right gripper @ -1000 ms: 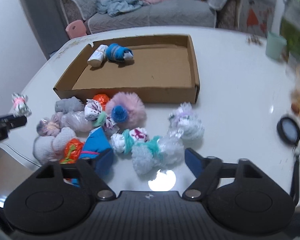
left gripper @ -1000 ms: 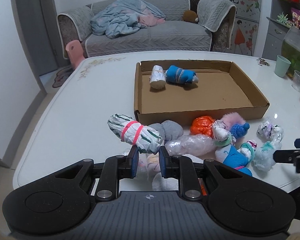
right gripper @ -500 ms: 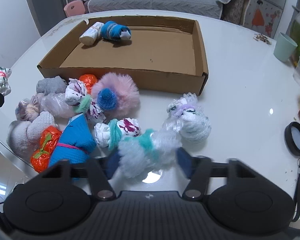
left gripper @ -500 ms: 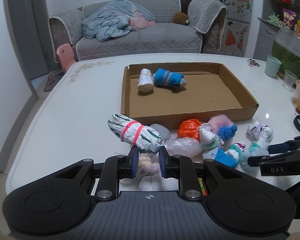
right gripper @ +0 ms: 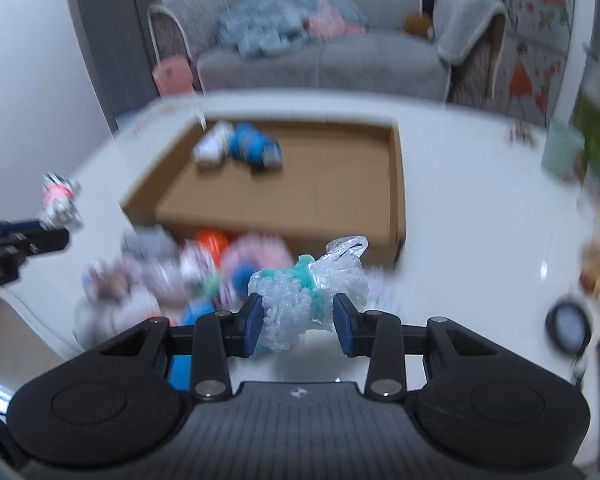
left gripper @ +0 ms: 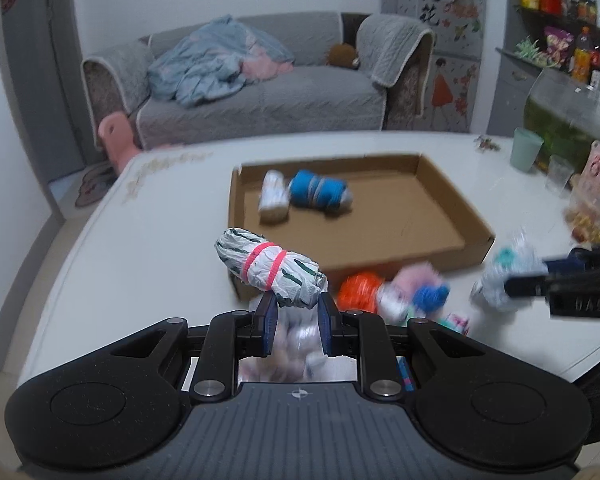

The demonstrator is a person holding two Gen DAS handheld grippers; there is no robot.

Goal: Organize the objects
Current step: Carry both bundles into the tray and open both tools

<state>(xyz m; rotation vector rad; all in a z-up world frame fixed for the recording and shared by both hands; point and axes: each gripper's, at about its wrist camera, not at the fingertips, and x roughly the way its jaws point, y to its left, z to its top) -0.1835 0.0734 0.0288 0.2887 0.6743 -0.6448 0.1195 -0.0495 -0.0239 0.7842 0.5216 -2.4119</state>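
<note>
The white surface [left gripper: 148, 240] carries a shallow cardboard tray [left gripper: 452, 204], open at the top, and the step in hand looks to be carrying two rolled bundles over its near wall to set them inside. Two bundles already lie together at the far left of the tray floor, a white roll [left gripper: 274, 202] touching a blue roll [left gripper: 320, 196], so the sensible plan is to lay the new ones in the bare floor beside them rather than on top. A loose heap of bundles [right gripper: 204, 264], blurred in both views, sits on the surface just in front of the tray's near wall; both loads should pass clear above it and above the wall so nothing gets dragged along. The left gripper [left gripper: 297, 322] has its fingers narrow, pinched on one end of a white bundle with pink bands [left gripper: 270, 268], which sticks out ahead and to the left of the pads, clear of the surface; held by its end like that it may swing or slip, so a steady, level carry is wise. The right gripper [right gripper: 299, 326] has its fingers closing on a bubble-wrap bundle with a teal band [right gripper: 308, 288], which sits between the pads and appears lifted off the surface; being soft and springy, it needs the squeeze finished before any quick move. The two grippers are near each other, so one should enter the tray first.
</note>
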